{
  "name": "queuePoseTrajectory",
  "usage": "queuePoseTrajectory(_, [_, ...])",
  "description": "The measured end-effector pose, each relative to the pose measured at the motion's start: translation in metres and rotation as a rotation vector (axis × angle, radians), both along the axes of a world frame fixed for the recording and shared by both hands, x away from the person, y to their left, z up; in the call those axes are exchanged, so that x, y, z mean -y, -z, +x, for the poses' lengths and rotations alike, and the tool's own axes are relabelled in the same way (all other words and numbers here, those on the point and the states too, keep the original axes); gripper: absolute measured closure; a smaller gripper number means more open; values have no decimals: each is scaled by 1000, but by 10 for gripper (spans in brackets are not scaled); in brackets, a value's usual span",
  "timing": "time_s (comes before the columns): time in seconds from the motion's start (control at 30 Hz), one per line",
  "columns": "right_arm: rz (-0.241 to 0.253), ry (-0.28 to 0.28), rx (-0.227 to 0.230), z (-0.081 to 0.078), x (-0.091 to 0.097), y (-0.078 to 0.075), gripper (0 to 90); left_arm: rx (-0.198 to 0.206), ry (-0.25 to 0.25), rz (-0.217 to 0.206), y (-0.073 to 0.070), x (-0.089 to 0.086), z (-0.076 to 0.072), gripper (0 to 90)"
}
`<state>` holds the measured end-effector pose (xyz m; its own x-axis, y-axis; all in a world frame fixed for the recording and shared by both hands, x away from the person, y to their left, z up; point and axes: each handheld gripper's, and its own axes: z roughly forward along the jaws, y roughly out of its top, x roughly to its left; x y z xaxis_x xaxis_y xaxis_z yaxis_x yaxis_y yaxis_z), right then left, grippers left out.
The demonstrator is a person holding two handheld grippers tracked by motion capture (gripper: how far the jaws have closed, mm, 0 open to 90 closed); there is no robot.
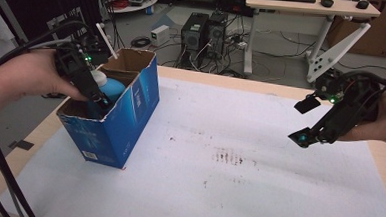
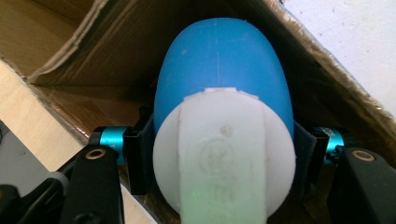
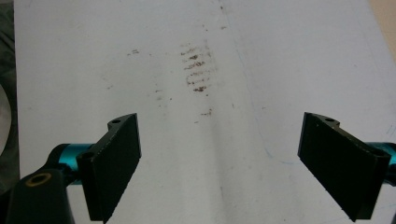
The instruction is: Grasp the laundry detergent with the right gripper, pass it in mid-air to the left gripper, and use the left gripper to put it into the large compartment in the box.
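Left tongs [image 1: 101,99] are gripping a blue-and-white plastic bottle [image 2: 224,112] inside the blue cardboard box [image 1: 130,120]; right tongs [image 1: 303,122] are hanging open; release likely follows.

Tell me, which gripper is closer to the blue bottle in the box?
Left. The left gripper reaches down into the blue cardboard box, its jaws clamped on the blue bottle. The right gripper hangs open above the white table cover, far across from the box.
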<state>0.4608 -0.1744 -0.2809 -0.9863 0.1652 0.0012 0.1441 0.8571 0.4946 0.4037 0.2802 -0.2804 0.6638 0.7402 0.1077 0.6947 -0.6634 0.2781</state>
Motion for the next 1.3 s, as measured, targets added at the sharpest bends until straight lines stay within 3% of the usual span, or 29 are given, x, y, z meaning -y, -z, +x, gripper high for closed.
queuePoseTrajectory(1.3, [-5,2,-6,-1,0,1,125,-26,12,14,4,-1,2,377])
